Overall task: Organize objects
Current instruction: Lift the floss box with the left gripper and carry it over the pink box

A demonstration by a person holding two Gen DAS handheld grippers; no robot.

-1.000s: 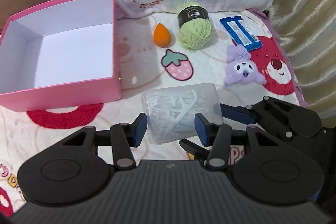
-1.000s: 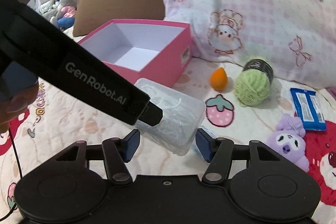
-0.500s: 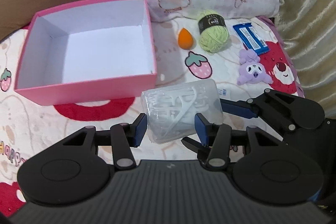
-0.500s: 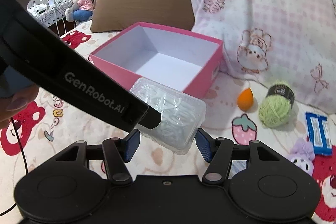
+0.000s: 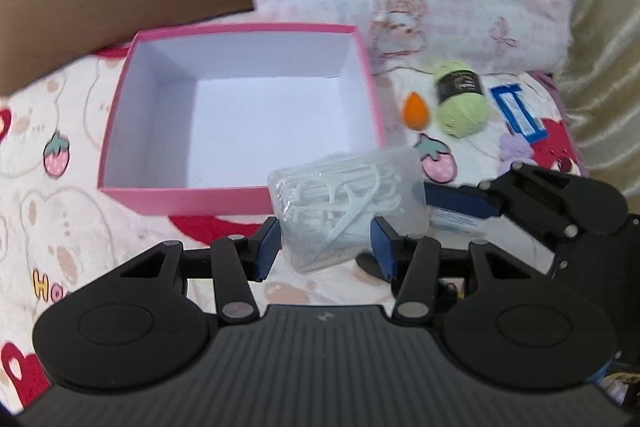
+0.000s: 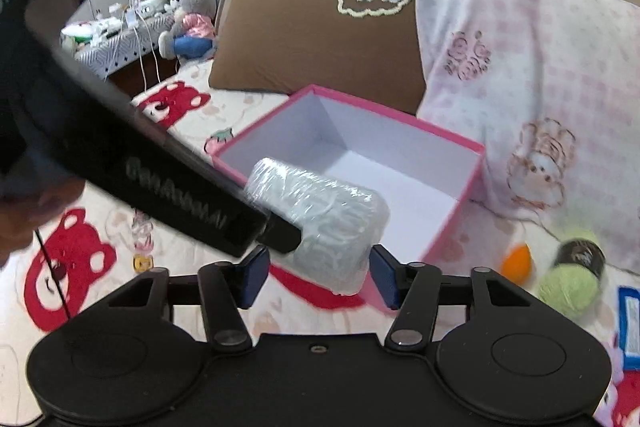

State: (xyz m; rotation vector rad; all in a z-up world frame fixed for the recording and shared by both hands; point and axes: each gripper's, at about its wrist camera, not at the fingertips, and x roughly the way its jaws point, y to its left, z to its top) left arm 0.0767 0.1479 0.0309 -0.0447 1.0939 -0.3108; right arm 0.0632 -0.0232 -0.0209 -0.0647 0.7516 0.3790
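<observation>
Shifted from the left edge of the left wrist view toward upper centre, the pink box [image 5: 244, 195] is being approached.
The clear floss-pick container [image 5: 348, 203], at lower centre over the box's near right corner, is being pinched by the left gripper [image 5: 325, 251]; the right gripper [image 6: 316, 277], its jaws just closing, is bracketing it, though contact cannot be told. Green yarn [image 5: 462, 99] and an orange sponge [image 5: 416, 109] are lying at right.

Purple plush [image 5: 516, 149] half hidden behind right claw [image 5: 452, 205]; blue packet [image 6: 631, 327] cut off (right edge).
</observation>
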